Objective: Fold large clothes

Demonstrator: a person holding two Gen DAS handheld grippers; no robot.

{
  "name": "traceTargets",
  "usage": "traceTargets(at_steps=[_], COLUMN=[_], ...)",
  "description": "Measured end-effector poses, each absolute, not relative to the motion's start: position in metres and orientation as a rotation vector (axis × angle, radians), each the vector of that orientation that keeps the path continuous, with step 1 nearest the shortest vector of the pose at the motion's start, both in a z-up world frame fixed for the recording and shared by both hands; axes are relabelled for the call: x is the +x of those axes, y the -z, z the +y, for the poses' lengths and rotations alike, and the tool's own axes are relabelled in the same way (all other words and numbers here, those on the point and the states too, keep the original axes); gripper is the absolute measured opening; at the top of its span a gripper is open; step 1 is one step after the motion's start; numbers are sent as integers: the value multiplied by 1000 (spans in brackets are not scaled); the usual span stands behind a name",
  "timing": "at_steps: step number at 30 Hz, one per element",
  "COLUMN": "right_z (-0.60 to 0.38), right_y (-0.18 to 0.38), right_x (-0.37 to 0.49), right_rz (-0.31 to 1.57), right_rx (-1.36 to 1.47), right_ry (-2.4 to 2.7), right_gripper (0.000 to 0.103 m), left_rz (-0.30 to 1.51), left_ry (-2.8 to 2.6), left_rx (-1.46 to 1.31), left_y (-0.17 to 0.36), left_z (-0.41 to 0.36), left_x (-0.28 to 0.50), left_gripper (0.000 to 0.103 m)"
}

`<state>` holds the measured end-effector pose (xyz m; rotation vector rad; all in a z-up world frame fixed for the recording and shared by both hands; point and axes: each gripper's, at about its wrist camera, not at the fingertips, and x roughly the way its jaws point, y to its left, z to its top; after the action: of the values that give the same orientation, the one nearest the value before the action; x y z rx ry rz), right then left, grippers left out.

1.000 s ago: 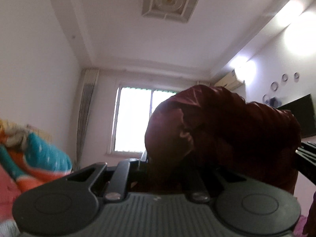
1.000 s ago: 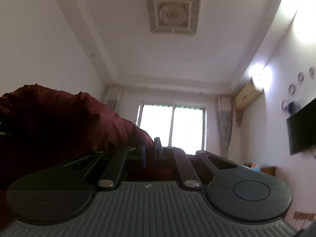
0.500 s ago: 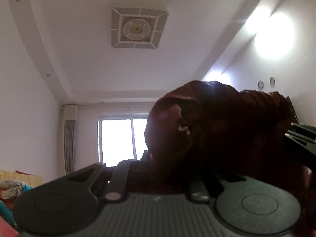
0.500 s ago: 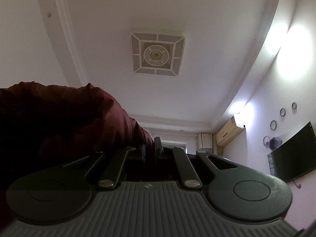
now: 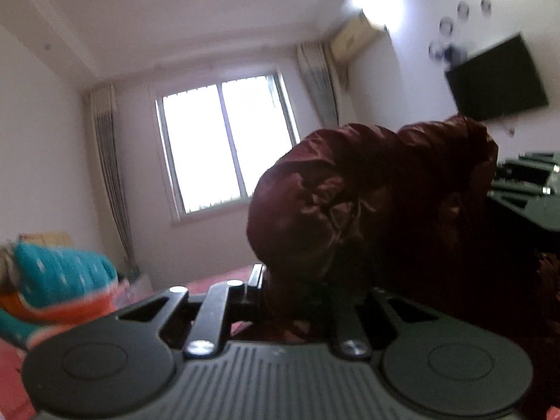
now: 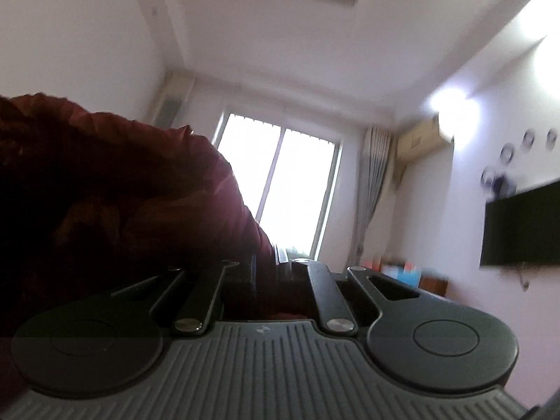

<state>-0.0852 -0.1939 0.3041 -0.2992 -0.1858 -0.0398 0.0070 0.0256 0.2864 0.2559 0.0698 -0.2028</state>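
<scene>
Maroon jacket (image 5: 367,189) bunched before window (image 5: 224,143), television (image 5: 497,77).

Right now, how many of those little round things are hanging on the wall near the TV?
4 round wall ornaments above the TV: two side by side on top, one lower left, one lowest, beside a blurred dark shape that may hide more.

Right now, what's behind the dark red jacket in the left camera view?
Behind the dark red jacket, the window and wall-mounted television show at its sides. The wall directly behind it is covered.
</scene>
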Motion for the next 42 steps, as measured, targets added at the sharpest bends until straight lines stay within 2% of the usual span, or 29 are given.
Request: traceTargets(at_steps=[7,10,19,22,26,28,29,30,32,33,39,42], right_z=[-193,-194,-195,-186,-184,-191,-194,-197,-198,-196,-198,-197], right_y=[-267,-251,-196,-187,-184,-194,-185,-182,-177,-173,-162,-165], right_x=[13,52,110,112,116,128,136,137,129,129,107,85], right_rz=[-23,28,164,208,264,287,294,299,312,316,297,268], right_rx=[-295,-287,-270,-268,-265,-254,-245,-233,-220,-216,-166,-162], right_ry=[63,70,80,73,68,74,75,73,73,72,75,70], right_gripper=[11,12,15,20,32,48,60,63,65,72,99,100], left_rz=[177,206,314,353,388,409,416,418,419,419,379,361], left_ry=[195,176,153,141,119,106,103,92,81,79,74,51], left_rx=[260,267,283,256,242,232,232,236,228,214,157,137], left_y=[-211,-194,-153,-141,-122,-123,-119,-118,-117,-120,-144,-159], left_z=[13,18,34,43,41,39,40,41,46,48,71,85], left_x=[98,127,185,192,184,176,176,174,169,164,128,97], left_gripper=[15,15,15,15,18,22,31,46,61,67,77,77])
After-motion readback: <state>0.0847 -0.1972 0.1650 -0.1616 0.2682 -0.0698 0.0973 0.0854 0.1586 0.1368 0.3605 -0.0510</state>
